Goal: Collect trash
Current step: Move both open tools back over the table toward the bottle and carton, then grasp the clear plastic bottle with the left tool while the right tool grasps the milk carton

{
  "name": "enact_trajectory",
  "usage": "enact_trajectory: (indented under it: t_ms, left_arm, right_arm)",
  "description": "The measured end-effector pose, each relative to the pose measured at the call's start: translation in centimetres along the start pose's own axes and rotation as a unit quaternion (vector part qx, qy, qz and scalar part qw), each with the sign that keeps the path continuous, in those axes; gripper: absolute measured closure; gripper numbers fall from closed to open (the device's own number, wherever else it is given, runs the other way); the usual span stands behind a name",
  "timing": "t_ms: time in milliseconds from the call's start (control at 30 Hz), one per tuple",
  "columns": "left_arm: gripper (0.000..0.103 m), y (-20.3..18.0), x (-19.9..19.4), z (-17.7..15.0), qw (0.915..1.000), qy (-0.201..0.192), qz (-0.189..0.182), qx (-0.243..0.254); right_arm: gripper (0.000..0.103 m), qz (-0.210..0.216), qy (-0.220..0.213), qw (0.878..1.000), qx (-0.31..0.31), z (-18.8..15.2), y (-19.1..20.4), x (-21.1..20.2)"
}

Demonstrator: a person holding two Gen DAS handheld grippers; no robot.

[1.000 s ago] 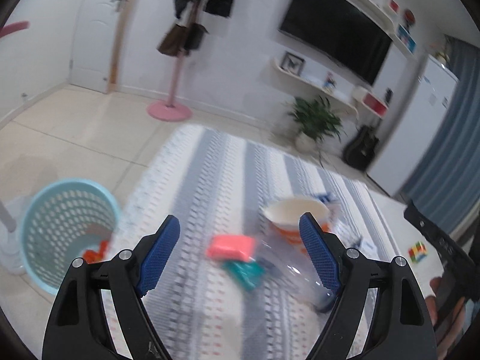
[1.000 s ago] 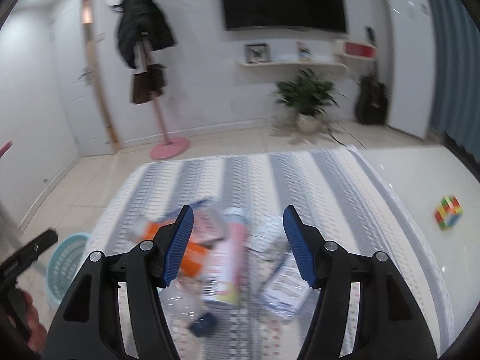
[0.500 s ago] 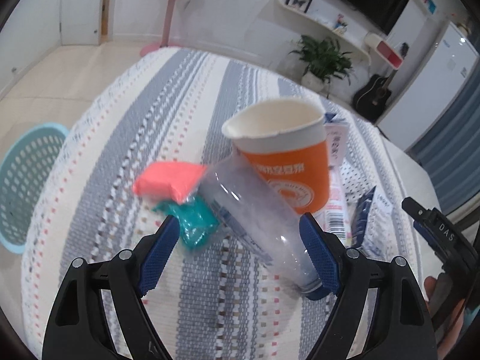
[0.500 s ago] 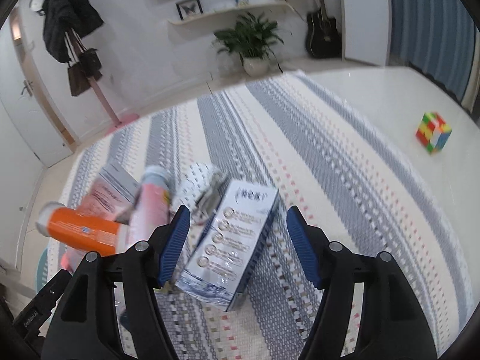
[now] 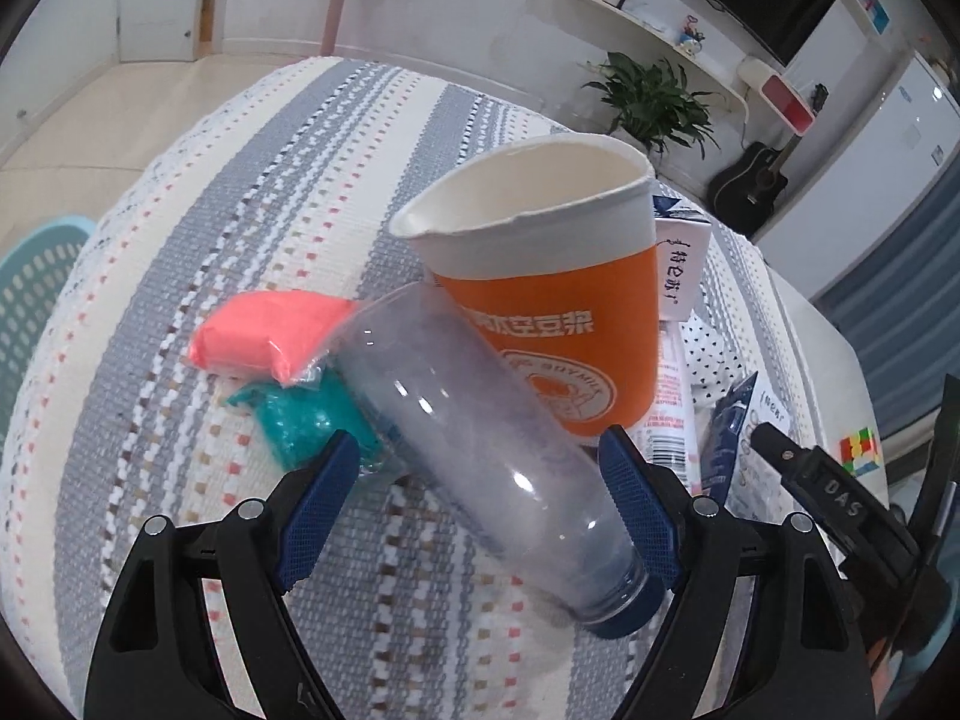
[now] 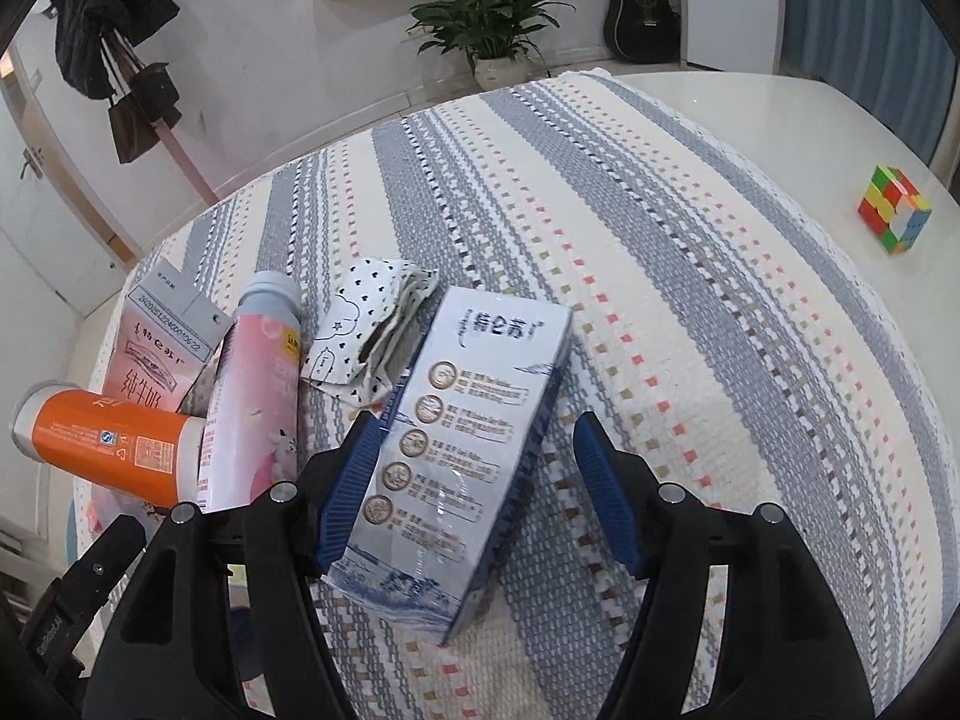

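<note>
Two tongs in play: left gripper (image 5: 480, 510) spread wide astride one clear plastic bottle (image 5: 480, 456), pads off it; right gripper (image 6: 465, 492) spread too, straddling one blue-and-white carton (image 6: 462, 450), left pad close against the carton's edge, right pad well clear

Trash all on one striped rug (image 6: 660, 240). Counted from both views: one clear bottle lying tilted with a dark blue cap nearest the lens; one orange paper cup (image 5: 540, 300) on its side, mouth up-picture, touching the bottle; one pink packet (image 5: 270, 336) and one teal packet (image 5: 306, 420) just left of the bottle, pink overlapping teal; one pink-and-white bottle (image 6: 258, 408) lying beside the blue-and-white carton; one pinkish carton (image 6: 156, 354) behind it; one crumpled dotted wrapper (image 6: 372, 330) between pink bottle and carton. Off the rug: one teal basket (image 5: 30, 288), one colour cube (image 6: 894, 216)

Basket cut off by the frame edge, contents unseen. Teal packet partly behind the left pad and bottle. Pinkish carton half covered by cup and pink bottle. Lower end of the blue-and-white carton seen only between the jaws. Print on cup and cartons mostly unreadable
</note>
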State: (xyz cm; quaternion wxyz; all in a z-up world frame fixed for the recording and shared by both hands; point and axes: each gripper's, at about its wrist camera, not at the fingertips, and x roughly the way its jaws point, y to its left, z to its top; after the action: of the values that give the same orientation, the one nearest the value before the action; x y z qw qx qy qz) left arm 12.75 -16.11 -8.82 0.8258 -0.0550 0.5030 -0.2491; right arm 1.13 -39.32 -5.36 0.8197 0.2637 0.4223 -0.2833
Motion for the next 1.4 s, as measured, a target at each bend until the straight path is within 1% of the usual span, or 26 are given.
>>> enact_trajectory:
  t_ms: [100, 200, 300, 367, 433, 467, 533, 633, 800, 900, 1000, 1067, 1167, 1300, 1400]
  left_arm:
    - [0.023, -0.8, 0.8, 0.3, 0.9999, 0.008, 0.002, 0.008]
    - [0.023, -1.4, 1.7, 0.3, 0.9996, 0.013, 0.016, 0.018]
    - [0.023, -2.1, 2.2, 0.1, 0.9985, 0.017, 0.034, 0.04]
    - [0.026, -2.4, 2.4, 0.0, 0.9978, 0.022, 0.035, 0.052]
    - [0.036, -2.6, 2.3, -0.1, 0.9974, 0.029, 0.021, 0.062]
    - [0.039, -2.7, 2.1, -0.3, 0.9968, 0.034, 0.013, 0.071]
    - [0.047, -2.9, 1.8, -0.6, 0.9949, 0.04, 0.006, 0.092]
    - [0.052, -2.9, 1.0, -1.3, 0.9907, 0.052, -0.012, 0.125]
    - [0.054, -1.9, -0.3, -2.6, 0.9839, 0.062, -0.052, 0.16]
    - [0.054, -1.3, -1.1, -3.5, 0.9781, 0.064, -0.064, 0.188]
    - [0.054, -0.3, -2.3, -4.4, 0.9715, 0.069, -0.079, 0.213]
    - [0.054, 0.2, -3.6, -4.7, 0.9684, 0.056, -0.079, 0.23]
    - [0.054, 1.1, -5.6, -5.2, 0.9681, 0.035, -0.092, 0.231]
    - [0.054, 2.6, -8.5, -3.7, 0.973, -0.01, -0.096, 0.21]
    - [0.054, 4.1, -10.9, -2.3, 0.9775, -0.052, -0.097, 0.18]
  right_arm:
    - [0.039, -0.017, 0.007, 1.0, -0.014, 0.0, 0.9, 0.7]
    - [0.039, -0.019, 0.005, 1.0, -0.02, -0.2, 1.4, 1.1]
    - [0.04, -0.021, 0.005, 0.999, -0.027, -0.3, 1.6, 1.3]
    - [0.04, -0.018, 0.005, 0.999, -0.028, -0.4, 1.4, 1.2]
    - [0.041, -0.016, 0.007, 0.999, -0.032, -0.5, 1.1, 1.1]
    - [0.044, -0.014, 0.009, 0.999, -0.033, -0.6, 0.9, 1.0]
    - [0.045, -0.008, 0.015, 0.999, -0.041, -0.8, 0.6, 0.7]
    - [0.046, 0.005, 0.023, 0.998, -0.063, -1.3, 0.2, 0.1]
    - [0.046, 0.025, 0.01, 0.995, -0.094, -2.4, -0.3, -1.9]
    - [0.046, 0.031, 0.003, 0.993, -0.11, -3.0, -0.4, -3.1]
    - [0.046, 0.066, 0.0, 0.99, -0.122, -3.5, -0.1, -4.4]
    - [0.046, 0.092, -0.019, 0.985, -0.142, -3.8, 0.8, -6.1]
    - [0.046, 0.104, -0.046, 0.978, -0.173, -4.2, 2.8, -8.2]
    - [0.046, 0.129, -0.071, 0.969, -0.2, -4.5, 5.8, -10.9]
    - [0.046, 0.151, -0.089, 0.96, -0.219, -4.7, 8.6, -12.7]
